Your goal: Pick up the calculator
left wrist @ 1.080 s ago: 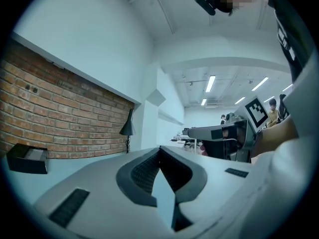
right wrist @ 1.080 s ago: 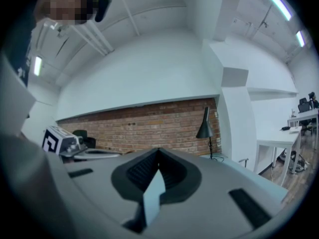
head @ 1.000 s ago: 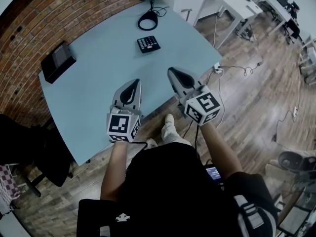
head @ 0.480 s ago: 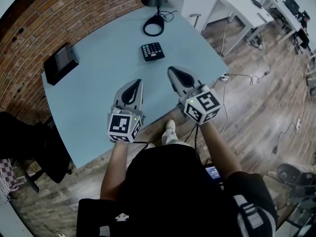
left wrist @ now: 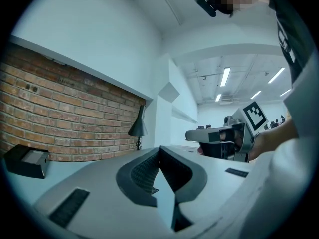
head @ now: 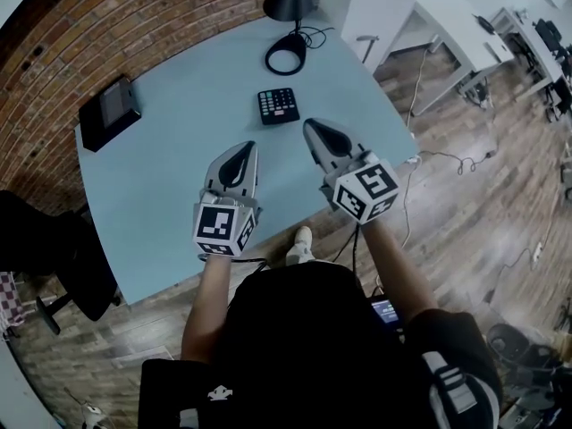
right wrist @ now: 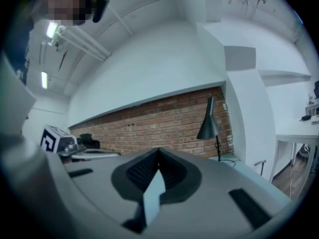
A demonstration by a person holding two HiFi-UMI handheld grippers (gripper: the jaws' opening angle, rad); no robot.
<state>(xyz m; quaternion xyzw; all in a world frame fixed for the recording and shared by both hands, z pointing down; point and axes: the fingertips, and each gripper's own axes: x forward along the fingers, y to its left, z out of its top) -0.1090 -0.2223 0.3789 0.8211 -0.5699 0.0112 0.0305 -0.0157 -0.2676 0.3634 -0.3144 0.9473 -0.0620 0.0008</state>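
**Scene layout, left to right**

- At the far left of the pale blue desk (head: 152,195), a black box-shaped device (head: 107,110) is sitting close to the red brick wall (head: 80,43). It is taking no part in the task.
- The left tool (head: 241,148) is pointing level over the near half of the desk. Its jaws are pressed together, tips meeting, with nothing between them.
- The small black rectangular calculator (head: 278,105) is lying flat on the desk with its keys up. It is beyond both tools, in line with the gap between them, and is touching neither.
- The right tool (head: 313,126) is also pointing level, with its jaws pressed together and empty. Its tips are sitting near the calculator's right-hand corner, closer than those of the left tool.
- Behind the calculator, a black desk lamp (head: 290,3) is standing at the far edge of the desk.

**Handling assessment**

- The calculator is probably a light, stiff plastic case, thin and low to the desk.
- The desk surface is looking smooth, so a one-sided push is likely to slide the case rather than lift it.
- The working tool needs its jaws spread before it goes down.
- The best hold is across the two long side edges — pads on the rigid case wall, tips lowered almost to the desk.
- Avoid pinching on the keys or the display, since those are the parts most likely to be fragile.
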